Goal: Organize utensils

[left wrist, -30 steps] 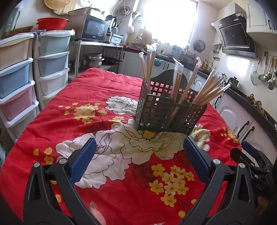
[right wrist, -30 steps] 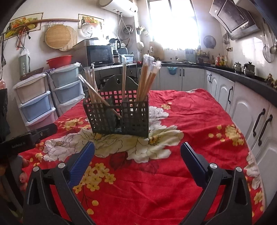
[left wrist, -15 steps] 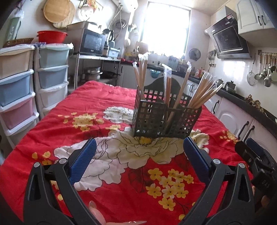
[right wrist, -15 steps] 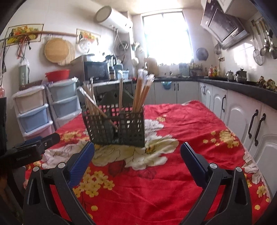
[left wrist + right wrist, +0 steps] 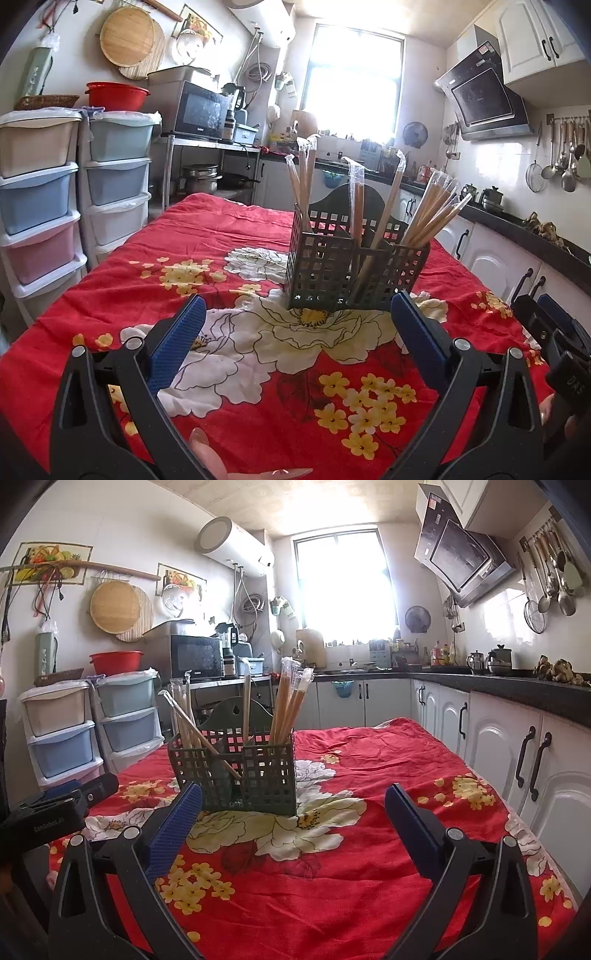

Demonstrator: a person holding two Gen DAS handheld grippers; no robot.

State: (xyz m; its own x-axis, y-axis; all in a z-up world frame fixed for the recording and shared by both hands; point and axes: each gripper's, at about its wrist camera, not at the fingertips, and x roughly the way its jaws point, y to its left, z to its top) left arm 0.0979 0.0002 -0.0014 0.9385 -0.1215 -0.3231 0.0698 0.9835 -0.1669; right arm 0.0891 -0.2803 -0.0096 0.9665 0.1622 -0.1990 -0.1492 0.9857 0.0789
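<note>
Both wrist cameras have tilted upward over the last second, so the dark perforated plastic utensil caddy now sits lower in each frame, with more wall and ceiling above it. It stands upright on the red floral tablecloth, at the centre of the left view and left of centre in the right view. Plastic-wrapped wooden chopsticks lean in its compartments. The left gripper hangs with its blue-padded jaws spread wide and empty, the caddy beyond and between the tips. The right gripper is likewise spread and empty, the caddy nearer its left pad. Pastel plastic drawer towers fill the left edge.
</note>
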